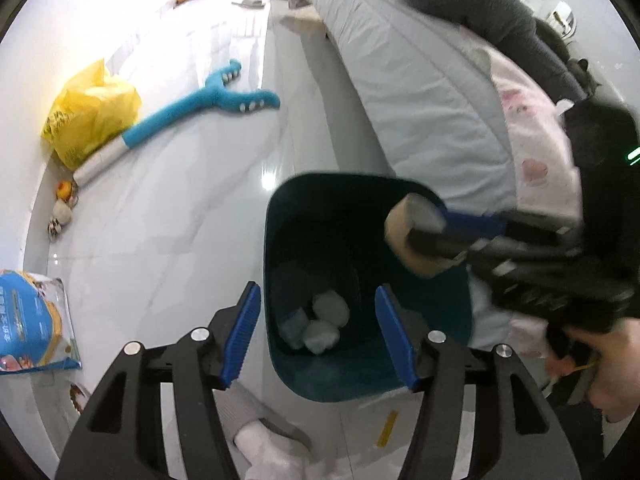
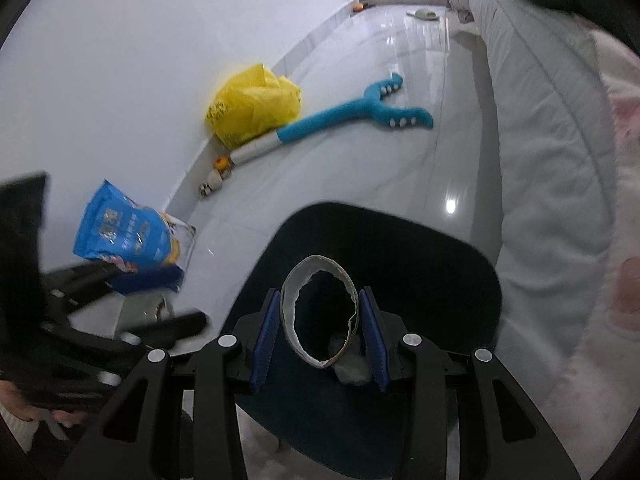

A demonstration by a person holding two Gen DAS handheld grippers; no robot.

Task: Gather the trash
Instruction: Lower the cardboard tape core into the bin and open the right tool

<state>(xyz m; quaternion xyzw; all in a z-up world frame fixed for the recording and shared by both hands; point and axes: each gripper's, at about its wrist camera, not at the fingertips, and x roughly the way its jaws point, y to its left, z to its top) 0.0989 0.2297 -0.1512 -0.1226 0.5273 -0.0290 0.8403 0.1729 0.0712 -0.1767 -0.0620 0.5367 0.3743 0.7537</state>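
Note:
A dark teal trash bin (image 1: 288, 376) stands on the floor beside the bed, with crumpled white tissues (image 1: 320, 322) at its bottom. My left gripper (image 1: 318, 332) is open and empty just above the bin's near rim. My right gripper (image 2: 320, 336) is shut on a cardboard tube (image 2: 290, 280) and holds it over the bin (image 2: 440, 264). In the left wrist view the right gripper (image 1: 416, 234) reaches in from the right, holding the tube (image 1: 400, 226) over the bin's far right rim.
A bed with a grey quilt (image 1: 420, 92) runs along the right. On the tiled floor lie a blue plush toy (image 1: 208, 100), a yellow plastic bag (image 1: 92, 112), a blue food bag (image 1: 28, 320) and small toys (image 1: 62, 212) by the wall.

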